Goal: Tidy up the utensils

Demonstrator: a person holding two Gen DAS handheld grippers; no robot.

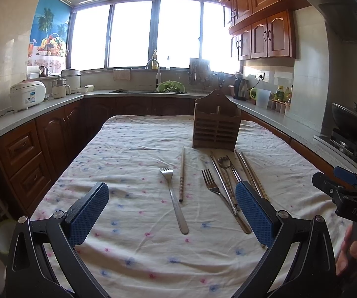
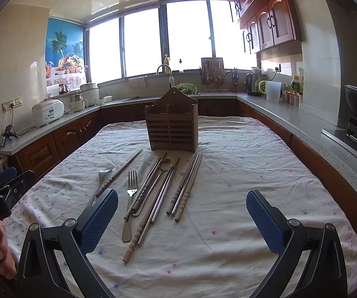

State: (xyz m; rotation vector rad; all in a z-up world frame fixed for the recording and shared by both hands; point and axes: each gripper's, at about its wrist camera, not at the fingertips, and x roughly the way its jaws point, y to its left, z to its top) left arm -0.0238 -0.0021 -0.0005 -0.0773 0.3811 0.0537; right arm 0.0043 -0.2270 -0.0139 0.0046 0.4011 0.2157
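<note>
A wooden slatted utensil holder (image 1: 216, 124) (image 2: 172, 128) stands upright near the far end of a table with a floral cloth (image 1: 133, 255). In front of it lie loose utensils: a fork (image 1: 174, 198) (image 2: 102, 176), a single wooden chopstick (image 1: 182, 175) (image 2: 119, 173), a second fork (image 1: 212, 186) (image 2: 130, 198), a spoon (image 1: 224, 162) (image 2: 166, 166) and several chopsticks (image 2: 186, 186). My left gripper (image 1: 172, 213) is open and empty above the near cloth. My right gripper (image 2: 182, 221) is open and empty, and shows at the right edge of the left wrist view (image 1: 337, 186).
Kitchen counters (image 1: 29, 114) with wooden cabinets run around the table on three sides. A rice cooker (image 1: 27, 94) stands on the left, a sink with a green basin (image 1: 171, 86) at the back, a kettle (image 2: 253, 84) and a stove with a wok (image 1: 352, 121) on the right.
</note>
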